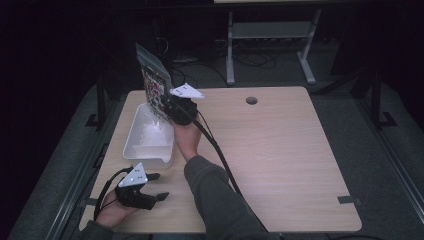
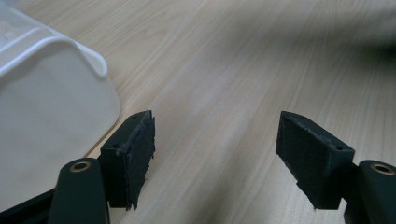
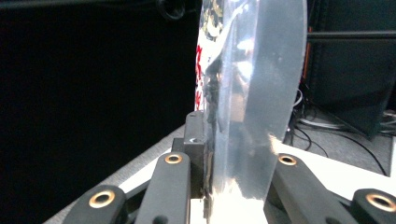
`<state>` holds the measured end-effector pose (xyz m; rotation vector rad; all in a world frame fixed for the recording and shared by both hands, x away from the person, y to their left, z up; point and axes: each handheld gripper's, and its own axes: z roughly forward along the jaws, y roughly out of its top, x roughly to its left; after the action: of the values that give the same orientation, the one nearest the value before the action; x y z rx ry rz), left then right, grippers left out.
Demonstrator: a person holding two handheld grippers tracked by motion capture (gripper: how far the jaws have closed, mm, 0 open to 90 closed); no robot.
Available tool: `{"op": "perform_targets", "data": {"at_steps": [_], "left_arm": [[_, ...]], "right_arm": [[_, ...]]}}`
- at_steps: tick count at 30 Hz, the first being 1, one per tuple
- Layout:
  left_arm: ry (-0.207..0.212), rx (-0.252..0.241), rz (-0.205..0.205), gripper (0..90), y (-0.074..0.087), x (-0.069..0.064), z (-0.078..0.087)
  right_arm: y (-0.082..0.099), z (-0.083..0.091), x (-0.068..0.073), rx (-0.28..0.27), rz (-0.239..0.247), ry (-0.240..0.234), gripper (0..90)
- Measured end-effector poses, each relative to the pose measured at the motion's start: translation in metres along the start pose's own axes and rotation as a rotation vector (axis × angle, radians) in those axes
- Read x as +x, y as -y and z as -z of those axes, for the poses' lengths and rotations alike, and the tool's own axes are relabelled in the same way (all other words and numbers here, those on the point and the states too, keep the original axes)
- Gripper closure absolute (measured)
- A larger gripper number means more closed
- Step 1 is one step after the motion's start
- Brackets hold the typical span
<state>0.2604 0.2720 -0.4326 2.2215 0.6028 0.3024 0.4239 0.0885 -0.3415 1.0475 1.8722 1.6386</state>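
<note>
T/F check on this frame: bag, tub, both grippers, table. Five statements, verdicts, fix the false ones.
1. The right gripper is shut on the printed plastic bag. True.
2. The bag lies flat on the table. False: it stands upright in the gripper, over the far end of the white tub.
3. The left gripper stands open with nothing between its jaws. True.
4. The left gripper is inside the tub. False: it is over the table just beside the tub's near end.
5. The tub is stacked full of bags. False: its inside looks white and bare.
</note>
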Motion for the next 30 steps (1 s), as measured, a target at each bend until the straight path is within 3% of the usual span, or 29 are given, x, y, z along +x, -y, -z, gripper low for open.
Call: {"op": "perform_targets", "data": {"at_steps": [16, 19, 30], "left_arm": [[-0.003, -0.004, 0.008, 27.6, 0.001, 0.002, 0.0], [-0.002, -0.008, 0.017, 27.6, 0.002, 0.003, 0.0], [-0.002, -0.002, 0.013, 27.6, 0.002, 0.003, -0.001]], "right_arm": [[0.038, -0.033, 0.017, 0.074, 0.045, 0.037, 76.0], [0.044, -0.036, 0.016, 0.08, 0.02, 0.042, 76.1], [0.053, -0.034, 0.016, 0.099, 0.039, 0.056, 75.9]]}}
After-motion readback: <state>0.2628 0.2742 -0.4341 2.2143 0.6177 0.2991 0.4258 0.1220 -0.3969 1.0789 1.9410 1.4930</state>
